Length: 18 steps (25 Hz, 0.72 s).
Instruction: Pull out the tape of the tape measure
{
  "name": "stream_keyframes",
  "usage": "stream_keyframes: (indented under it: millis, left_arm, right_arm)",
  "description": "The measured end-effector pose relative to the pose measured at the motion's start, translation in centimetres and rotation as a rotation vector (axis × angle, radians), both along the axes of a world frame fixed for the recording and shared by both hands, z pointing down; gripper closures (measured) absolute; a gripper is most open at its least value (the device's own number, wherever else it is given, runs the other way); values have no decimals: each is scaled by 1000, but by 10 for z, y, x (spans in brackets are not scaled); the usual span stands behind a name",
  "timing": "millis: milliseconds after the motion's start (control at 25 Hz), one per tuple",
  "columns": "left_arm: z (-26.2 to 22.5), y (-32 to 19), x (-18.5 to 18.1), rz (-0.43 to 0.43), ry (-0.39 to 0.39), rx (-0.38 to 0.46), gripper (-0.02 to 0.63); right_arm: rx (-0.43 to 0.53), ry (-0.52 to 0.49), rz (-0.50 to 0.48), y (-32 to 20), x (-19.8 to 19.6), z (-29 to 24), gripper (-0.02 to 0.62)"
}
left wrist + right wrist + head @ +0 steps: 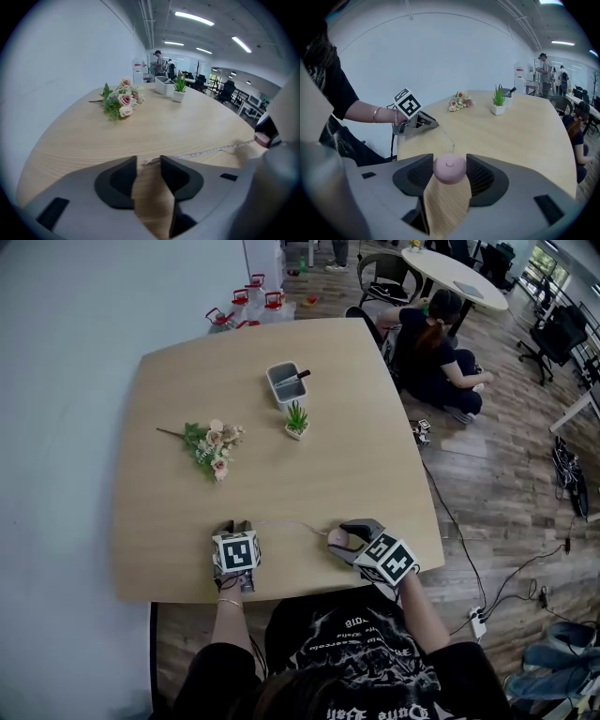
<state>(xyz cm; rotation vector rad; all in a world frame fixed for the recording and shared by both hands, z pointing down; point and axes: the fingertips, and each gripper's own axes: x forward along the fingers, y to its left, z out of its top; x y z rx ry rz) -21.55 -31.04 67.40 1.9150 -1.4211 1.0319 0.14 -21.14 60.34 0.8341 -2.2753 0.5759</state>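
Your right gripper (pixel 339 540), angled down toward the table (pixel 328 381), clamps the pink tape measure (pixel 449 169); your left gripper (pixel 236 524), pitched steeper, stands narrowly parted at the end of the tape (pixel 206 152).

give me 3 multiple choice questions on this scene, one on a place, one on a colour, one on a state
1. Where does the plant stand?
A. right by the bin
B. on the floor
C. on a chair

2. What colour is the tape measure case?
A. black
B. pink
C. yellow

3. How is the right gripper?
A. open, nothing in it
B. shut on a cup
C. shut on the tape measure

Key:
1 A: the head view shows the plant on the table just in front of the bin.
2 B: the round case shows pink in the right gripper view.
3 C: both jaws press against the case's sides.
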Motion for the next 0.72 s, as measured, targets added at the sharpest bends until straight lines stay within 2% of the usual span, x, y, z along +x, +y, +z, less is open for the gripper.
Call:
stream_keyframes:
  millis: [40, 80, 360, 600, 720]
  left_arm:
    - [-1, 1, 2, -6, 44, -10, 395]
    - [-2, 3, 4, -14, 86, -18, 351]
    - [-37, 11, 0, -89, 252, 69, 351]
    - [-84, 23, -9, -83, 353, 177, 351]
    - [-114, 29, -19, -129, 428, 280, 351]
  right_arm:
    - [4, 2, 3, -1, 1, 1, 360]
    - [6, 6, 5, -3, 2, 2, 360]
    - [46, 18, -6, -19, 2, -5, 360]
    - [98, 70, -90, -33, 0, -10, 359]
    - [119, 78, -105, -45, 0, -10, 359]
